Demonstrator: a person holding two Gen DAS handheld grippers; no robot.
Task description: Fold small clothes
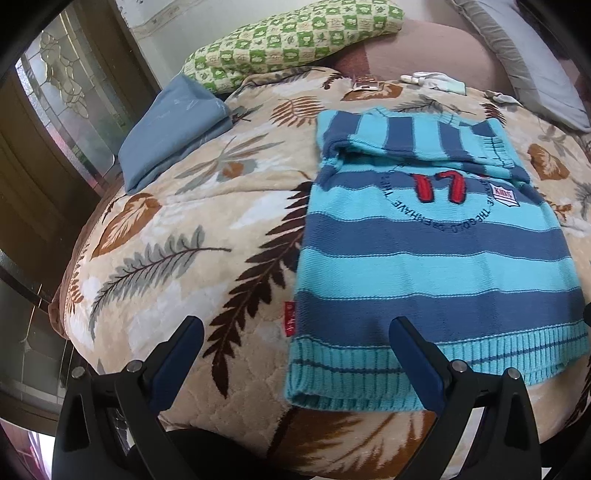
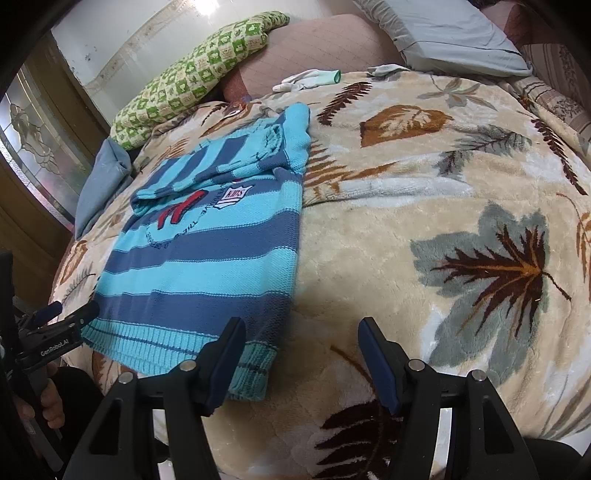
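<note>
A small blue-and-turquoise striped knit sweater [image 1: 436, 243] lies flat on the leaf-patterned blanket [image 1: 192, 229], its sleeves folded over the chest by a red "17". It also shows in the right wrist view [image 2: 207, 251]. My left gripper [image 1: 295, 332] is open and empty, hovering over the sweater's ribbed hem at its near left corner. My right gripper [image 2: 301, 332] is open and empty, just above the hem's near right corner. The left gripper also shows in the right wrist view [image 2: 70, 310], at the hem's left corner.
A folded blue-grey cloth [image 1: 173, 129] lies left of the sweater. A green checked pillow [image 1: 288, 40] and a grey pillow [image 2: 454, 33] lie at the head of the bed. White gloves [image 2: 306, 79] lie beyond the sweater. A glass door [image 1: 70, 99] stands to the left.
</note>
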